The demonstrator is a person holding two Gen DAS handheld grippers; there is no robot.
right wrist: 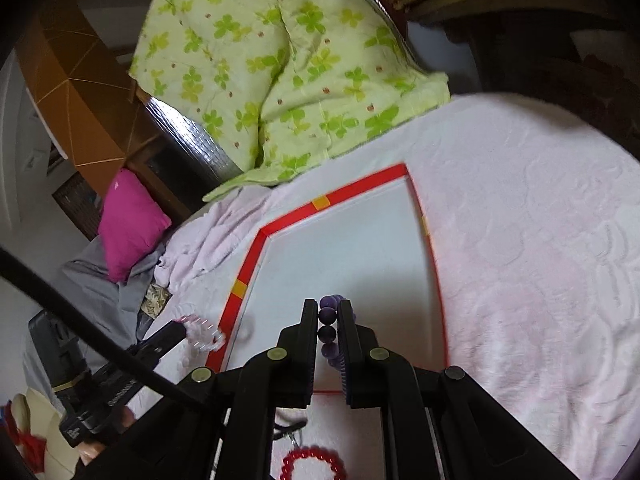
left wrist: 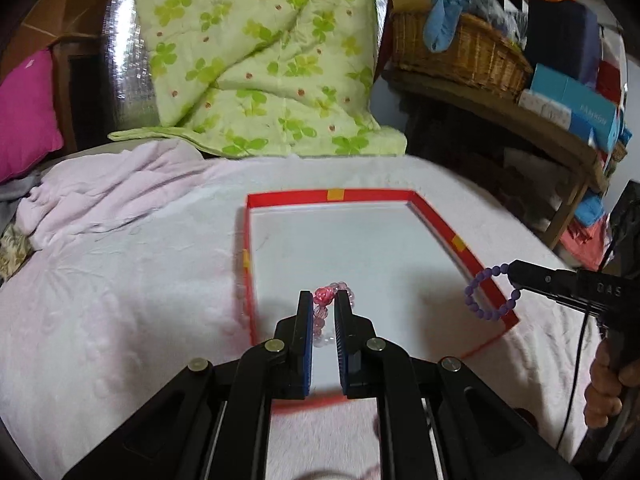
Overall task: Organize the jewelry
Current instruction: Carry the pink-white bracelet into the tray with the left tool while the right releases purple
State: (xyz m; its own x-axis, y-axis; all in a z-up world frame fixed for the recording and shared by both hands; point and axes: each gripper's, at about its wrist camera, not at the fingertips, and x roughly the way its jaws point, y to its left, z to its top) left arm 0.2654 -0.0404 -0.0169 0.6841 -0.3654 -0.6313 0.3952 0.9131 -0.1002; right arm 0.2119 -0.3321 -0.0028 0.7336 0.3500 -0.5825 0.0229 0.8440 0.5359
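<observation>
Nearest the lens, the left gripper (left wrist: 324, 300) is clamped on a pink bead bracelet (left wrist: 325, 295) above the near end of the tray, and the right gripper (right wrist: 329, 309) pinches a purple bead bracelet (right wrist: 329, 314) over the tray's right rim. Everything sits on one bed covered by a pale pink blanket (left wrist: 120, 280). Behind it lie one green clover-print quilt (left wrist: 256, 52), one wicker basket (left wrist: 460, 52) on a wooden shelf, and one magenta pillow (left wrist: 24, 116). One red-rimmed white tray (left wrist: 360, 194) rests on the blanket. Three bracelets show: pink, purple, and a red bead bracelet (right wrist: 314, 462) on the blanket near the right gripper's base.
</observation>
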